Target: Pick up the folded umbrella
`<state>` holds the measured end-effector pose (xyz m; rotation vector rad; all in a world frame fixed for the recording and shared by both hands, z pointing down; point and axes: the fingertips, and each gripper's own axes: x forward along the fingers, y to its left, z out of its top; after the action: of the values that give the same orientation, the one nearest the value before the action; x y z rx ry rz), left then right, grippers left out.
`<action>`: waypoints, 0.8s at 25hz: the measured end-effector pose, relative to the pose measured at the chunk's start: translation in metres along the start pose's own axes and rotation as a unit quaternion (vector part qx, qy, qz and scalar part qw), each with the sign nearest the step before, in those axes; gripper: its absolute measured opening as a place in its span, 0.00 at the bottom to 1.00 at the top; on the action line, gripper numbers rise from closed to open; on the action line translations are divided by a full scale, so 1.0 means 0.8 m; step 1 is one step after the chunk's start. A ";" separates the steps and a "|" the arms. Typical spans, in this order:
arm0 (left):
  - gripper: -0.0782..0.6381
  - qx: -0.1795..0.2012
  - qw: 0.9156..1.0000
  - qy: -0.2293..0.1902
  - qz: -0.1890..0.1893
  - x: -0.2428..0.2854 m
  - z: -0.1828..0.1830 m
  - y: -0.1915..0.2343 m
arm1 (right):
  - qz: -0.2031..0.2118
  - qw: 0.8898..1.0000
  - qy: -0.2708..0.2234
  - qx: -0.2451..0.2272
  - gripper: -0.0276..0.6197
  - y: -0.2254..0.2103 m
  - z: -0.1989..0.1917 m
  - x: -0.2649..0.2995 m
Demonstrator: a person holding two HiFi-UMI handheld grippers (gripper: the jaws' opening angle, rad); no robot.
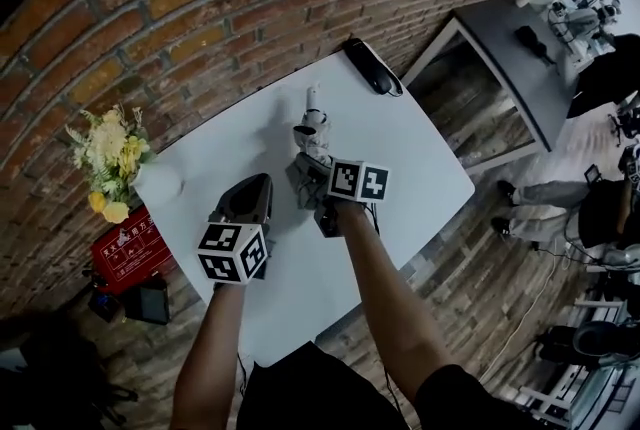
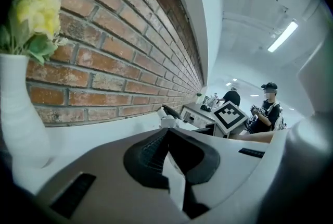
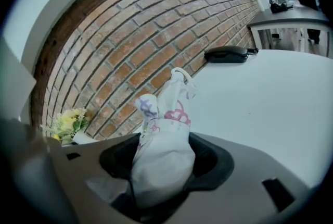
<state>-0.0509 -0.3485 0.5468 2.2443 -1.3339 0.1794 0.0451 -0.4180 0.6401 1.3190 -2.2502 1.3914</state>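
Right gripper [image 1: 308, 180] grips folded umbrella [image 3: 165, 132], well clear of table [image 1: 405, 163] edges.

Lower end of folded umbrella [image 3: 166, 113] buried between jaws of right gripper [image 3: 164, 145], not visible. Vase [image 2: 18, 113] cut off at left edge, base hidden behind gripper body. Print on red box [image 1: 130, 250], near left: too small to read. Dark item [image 1: 372, 66], far side: kind not discernible.
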 end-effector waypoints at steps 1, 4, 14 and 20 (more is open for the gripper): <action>0.13 0.001 1.000 0.000 0.000 -0.005 0.000 -0.005 | 0.005 1.000 -0.005 0.001 0.46 0.004 0.000 -0.010; 0.13 0.007 1.000 -0.003 0.002 -0.022 0.000 -0.025 | 0.020 1.000 -0.022 0.006 0.46 0.015 -0.002 -0.043; 0.13 0.017 1.000 -0.023 0.002 -0.104 -0.011 -0.118 | 0.082 0.994 -0.070 0.010 0.46 0.057 -0.042 -0.186; 0.13 0.029 0.999 -0.035 -0.006 -0.152 -0.024 -0.176 | 0.113 0.989 -0.098 0.000 0.46 0.081 -0.065 -0.261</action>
<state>0.0100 -0.1906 0.4677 2.3258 -1.3674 0.1372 0.1044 -0.2434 0.5112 1.2848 -2.5995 1.3833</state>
